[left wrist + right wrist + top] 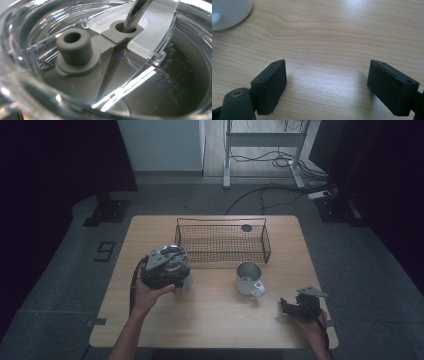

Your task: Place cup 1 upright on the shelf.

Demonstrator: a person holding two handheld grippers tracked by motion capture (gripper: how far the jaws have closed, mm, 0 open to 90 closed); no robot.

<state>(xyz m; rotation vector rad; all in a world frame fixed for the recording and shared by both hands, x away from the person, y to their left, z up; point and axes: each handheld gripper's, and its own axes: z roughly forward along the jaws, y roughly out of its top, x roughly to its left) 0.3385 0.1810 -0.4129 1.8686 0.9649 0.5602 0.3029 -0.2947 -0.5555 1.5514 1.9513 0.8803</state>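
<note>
The left tongs [172,270] grip a round clear plastic cup [175,262] with a see-through lid, held just above the pale wooden bench [210,320] beside a black wire basket [222,242]. The left gripper view shows, up close, a grey rubber plug [73,48] and a shiny metal straw [136,12]. The right tongs [328,85] rest wide apart and hold nothing, near a smooth white mug [248,279].

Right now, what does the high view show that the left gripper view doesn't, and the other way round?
The high view takes in the pale wooden table, a black wire basket, a white mug with a handle and the right gripper. The left gripper view gives a grey rubber stopper and a shiny metal straw passing through the lid. Both share the clear plastic lidded cup.
</note>
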